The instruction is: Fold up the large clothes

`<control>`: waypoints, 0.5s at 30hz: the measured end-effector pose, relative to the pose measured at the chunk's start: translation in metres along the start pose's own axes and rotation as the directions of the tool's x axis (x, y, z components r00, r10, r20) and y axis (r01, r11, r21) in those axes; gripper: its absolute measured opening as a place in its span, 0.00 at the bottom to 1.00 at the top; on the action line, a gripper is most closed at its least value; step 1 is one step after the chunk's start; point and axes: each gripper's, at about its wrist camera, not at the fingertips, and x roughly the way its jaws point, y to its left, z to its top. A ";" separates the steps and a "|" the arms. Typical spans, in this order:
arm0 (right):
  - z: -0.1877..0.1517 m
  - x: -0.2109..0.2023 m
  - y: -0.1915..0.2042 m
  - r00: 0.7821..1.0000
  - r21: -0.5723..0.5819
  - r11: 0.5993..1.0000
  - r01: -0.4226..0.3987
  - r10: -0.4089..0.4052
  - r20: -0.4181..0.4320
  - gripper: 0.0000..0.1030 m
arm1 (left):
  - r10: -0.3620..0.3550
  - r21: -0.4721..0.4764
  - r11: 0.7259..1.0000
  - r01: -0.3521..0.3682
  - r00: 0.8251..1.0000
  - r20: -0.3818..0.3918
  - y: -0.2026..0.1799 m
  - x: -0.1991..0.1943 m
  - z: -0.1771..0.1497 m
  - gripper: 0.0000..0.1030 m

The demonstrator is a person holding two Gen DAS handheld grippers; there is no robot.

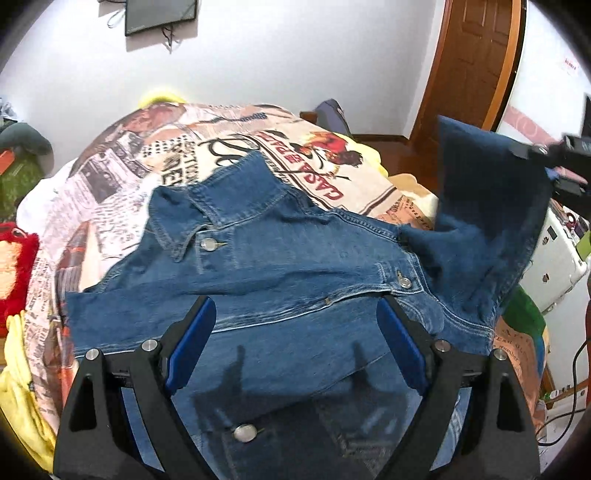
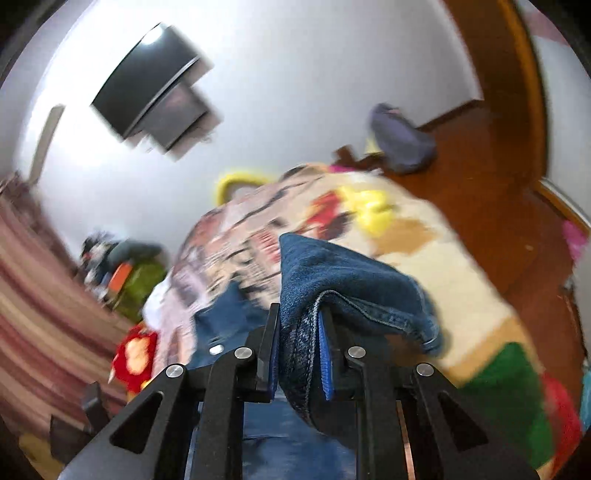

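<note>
A blue denim jacket (image 1: pixel 280 258) lies front up on the bed, collar toward the far side, its metal buttons showing. My left gripper (image 1: pixel 295 306) hovers over the jacket's lower front, jaws wide open with nothing between them. The jacket's right-hand part (image 1: pixel 487 192) is lifted off the bed into a standing flap. My right gripper (image 1: pixel 546 155) holds that flap at its top edge. In the right wrist view, the right gripper (image 2: pixel 300 314) is shut on a folded denim hem (image 2: pixel 332 280), and the cloth drapes over the right finger. That view is blurred.
A printed newspaper-pattern blanket (image 1: pixel 332 173) covers the bed. A red plush toy (image 1: pixel 14 266) and a green bag (image 1: pixel 18 177) sit at the left. A white case (image 1: pixel 557 266) and cables lie at the right. A wall screen (image 1: pixel 159 14) and a brown door (image 1: pixel 476 55) stand behind.
</note>
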 end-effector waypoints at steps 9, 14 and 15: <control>-0.068 0.105 0.087 0.957 -0.141 0.988 -0.069 0.026 -0.289 0.14 | 0.036 -0.039 0.999 -0.035 0.999 0.024 0.029 -0.028 -0.021 0.86; -0.122 0.143 0.092 0.904 -0.222 0.974 -0.054 -0.047 -0.425 0.15 | 0.052 -0.056 0.997 -0.050 0.998 0.022 0.040 -0.036 -0.030 0.86; -0.131 0.148 0.090 0.895 -0.238 0.970 -0.049 -0.063 -0.442 0.15 | 0.055 -0.058 0.997 -0.054 0.998 0.021 0.041 -0.037 -0.031 0.86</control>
